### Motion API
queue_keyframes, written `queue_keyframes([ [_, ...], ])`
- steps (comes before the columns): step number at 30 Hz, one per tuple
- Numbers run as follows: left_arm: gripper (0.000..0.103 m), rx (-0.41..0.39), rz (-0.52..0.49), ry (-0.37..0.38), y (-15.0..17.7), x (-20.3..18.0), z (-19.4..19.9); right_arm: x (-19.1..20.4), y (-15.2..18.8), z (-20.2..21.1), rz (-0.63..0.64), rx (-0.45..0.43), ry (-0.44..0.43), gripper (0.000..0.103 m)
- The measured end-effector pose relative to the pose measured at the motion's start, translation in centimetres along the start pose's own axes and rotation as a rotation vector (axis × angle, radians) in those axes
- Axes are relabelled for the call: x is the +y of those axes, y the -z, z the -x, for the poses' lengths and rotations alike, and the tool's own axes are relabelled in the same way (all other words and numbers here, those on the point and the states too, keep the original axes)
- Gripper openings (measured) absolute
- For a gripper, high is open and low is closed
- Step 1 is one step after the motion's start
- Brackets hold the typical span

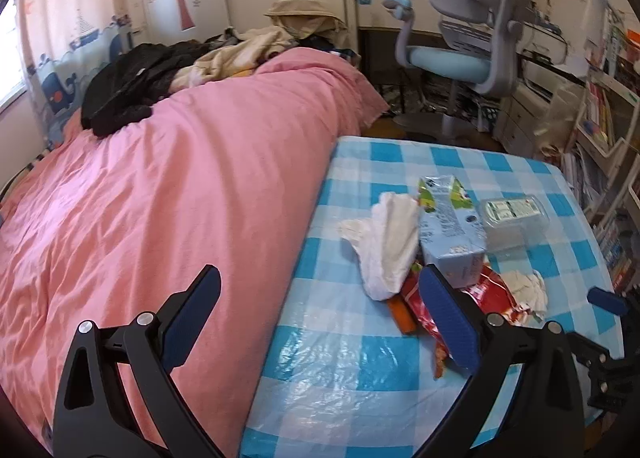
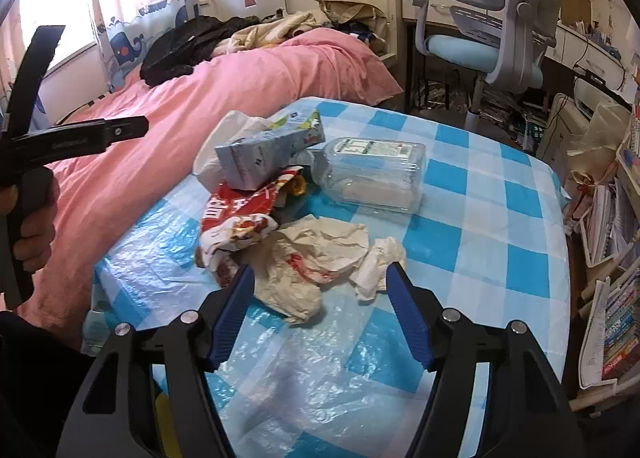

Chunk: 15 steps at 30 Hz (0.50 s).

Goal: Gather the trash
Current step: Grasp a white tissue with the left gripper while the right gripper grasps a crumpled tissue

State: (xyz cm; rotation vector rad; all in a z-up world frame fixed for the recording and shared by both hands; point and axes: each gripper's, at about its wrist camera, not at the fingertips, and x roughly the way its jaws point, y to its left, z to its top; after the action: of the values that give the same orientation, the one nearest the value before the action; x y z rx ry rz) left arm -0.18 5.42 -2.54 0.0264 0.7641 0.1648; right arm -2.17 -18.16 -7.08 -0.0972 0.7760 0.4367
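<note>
On the blue-checked plastic tablecloth [image 2: 480, 194], the right gripper [image 2: 320, 278] stands spread around crumpled beige paper [image 2: 312, 254]; the left gripper [image 1: 320, 290] is spread, empty. Labels on the pale-blue carton [image 2: 256, 158] are unreadable.

A child's bedroom at home: pink-quilted bed [image 1: 180, 162], whale-printed curtain [image 1: 60, 70], grey-and-blue study chair [image 2: 492, 38], crammed bookshelves [image 2: 616, 298].
</note>
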Motion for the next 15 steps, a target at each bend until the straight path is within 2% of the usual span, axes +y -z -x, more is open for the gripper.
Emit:
queue_keyframes([
  [4, 0.096, 0.003, -0.028, -0.005, -0.1, -0.9, -0.3, -1.1, 0.1, -1.0, -0.028, 0.029, 0.021, 0.055],
  [7, 0.096, 0.009, -0.004, -0.014, -0.3, -0.5, -0.6, -1.8, 0.3, -1.9, -0.046, 0.047, 0.034, 0.052],
  [15, 0.096, 0.035, -0.001, -0.025, -1.3, -0.5, -3.1, -3.4, -0.3, -3.9, -0.081, 0.077, 0.036, 0.047],
])
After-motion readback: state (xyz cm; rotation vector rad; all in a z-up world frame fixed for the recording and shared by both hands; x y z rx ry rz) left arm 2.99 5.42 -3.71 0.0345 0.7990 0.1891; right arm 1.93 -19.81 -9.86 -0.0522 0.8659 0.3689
